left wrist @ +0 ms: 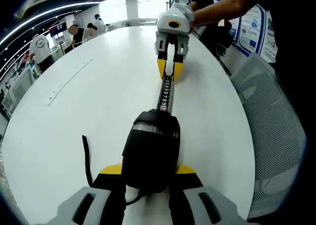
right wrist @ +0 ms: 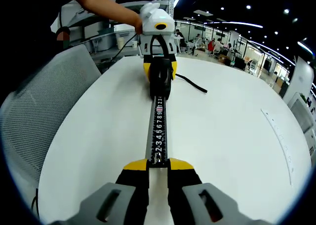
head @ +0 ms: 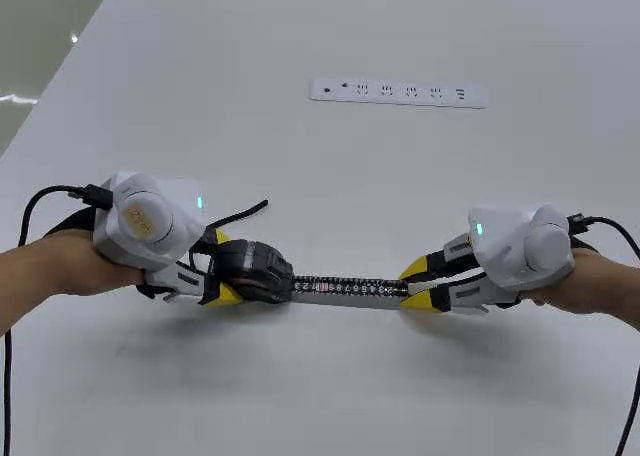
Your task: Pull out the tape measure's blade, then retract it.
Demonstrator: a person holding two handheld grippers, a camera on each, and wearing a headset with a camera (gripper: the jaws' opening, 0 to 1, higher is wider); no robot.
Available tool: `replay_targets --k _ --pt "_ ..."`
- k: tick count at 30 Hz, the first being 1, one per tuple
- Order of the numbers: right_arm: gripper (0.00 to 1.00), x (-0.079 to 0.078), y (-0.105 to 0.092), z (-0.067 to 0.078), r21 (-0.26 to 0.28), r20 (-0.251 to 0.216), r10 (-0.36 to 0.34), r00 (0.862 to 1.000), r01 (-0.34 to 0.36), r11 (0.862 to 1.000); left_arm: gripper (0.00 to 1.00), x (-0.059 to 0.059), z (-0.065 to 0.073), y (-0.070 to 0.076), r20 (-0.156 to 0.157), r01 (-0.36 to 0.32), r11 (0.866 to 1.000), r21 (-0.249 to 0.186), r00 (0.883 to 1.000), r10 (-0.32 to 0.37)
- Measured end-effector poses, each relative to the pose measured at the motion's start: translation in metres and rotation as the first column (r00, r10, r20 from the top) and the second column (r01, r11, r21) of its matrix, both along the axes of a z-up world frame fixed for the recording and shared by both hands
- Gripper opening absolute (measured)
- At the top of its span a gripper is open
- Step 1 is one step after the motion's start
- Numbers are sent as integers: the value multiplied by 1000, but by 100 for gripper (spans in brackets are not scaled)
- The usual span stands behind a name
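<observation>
- Head view: the white-and-grey left gripper [head: 222, 268] sits at the lower left of the frame, its yellow-tipped jaws clamped around the chunky black tape measure case [head: 255, 271].
- From the case, the narrow numbered metal blade [head: 350, 288] runs rightward, just above the plain white table [head: 300, 176], to the right gripper [head: 410, 285] at the lower right, whose jaws are pinched onto the blade's far end.
- A thin black strap [head: 240, 214] trails from the case toward the upper right, and a flat white power strip [head: 397, 92] lies well apart, near the top centre.
- Left gripper view: the tape measure case [left wrist: 150, 151] sits at the lower centre, squeezed between this gripper's own yellow tips.
- The blade [left wrist: 166, 93] stretches up the frame to the right gripper [left wrist: 170, 72], which nips its tip. A grey mesh chair [left wrist: 271, 136] stands at the right edge.
- Right gripper view: the blade [right wrist: 158, 131] climbs from the bottom centre, its end trapped between this gripper's own two closed yellow tips.
- At the top centre the left gripper [right wrist: 160, 69] grips the tape measure case [right wrist: 160, 82], with the strap [right wrist: 190, 83] lying on the table to its right.
</observation>
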State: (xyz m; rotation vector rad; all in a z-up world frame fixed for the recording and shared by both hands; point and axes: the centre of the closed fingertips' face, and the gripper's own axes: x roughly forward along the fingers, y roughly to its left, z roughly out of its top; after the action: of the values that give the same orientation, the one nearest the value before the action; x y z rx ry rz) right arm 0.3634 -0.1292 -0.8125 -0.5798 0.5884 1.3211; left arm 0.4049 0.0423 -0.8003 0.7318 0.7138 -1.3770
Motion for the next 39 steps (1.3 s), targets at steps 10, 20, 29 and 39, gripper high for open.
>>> replay_targets --k 10,20,29,39 --pt "11 -3 -14 0 -14 -3 -7 1000 7 1000 30 0 0 0 1 2 1000 5 1000 -2" --pt "11 -10 -30 2 -34 -9 -13 1000 13 999 30 0 0 0 3 4 1000 8 1000 -4" --pt "11 -15 -49 2 -52 -19 -30 999 29 998 30 -1 0 0 4 6 1000 9 1000 -6" --pt "11 -18 -71 1 -74 -24 -51 998 49 996 30 -1 -1 0 6 7 1000 12 1000 -7"
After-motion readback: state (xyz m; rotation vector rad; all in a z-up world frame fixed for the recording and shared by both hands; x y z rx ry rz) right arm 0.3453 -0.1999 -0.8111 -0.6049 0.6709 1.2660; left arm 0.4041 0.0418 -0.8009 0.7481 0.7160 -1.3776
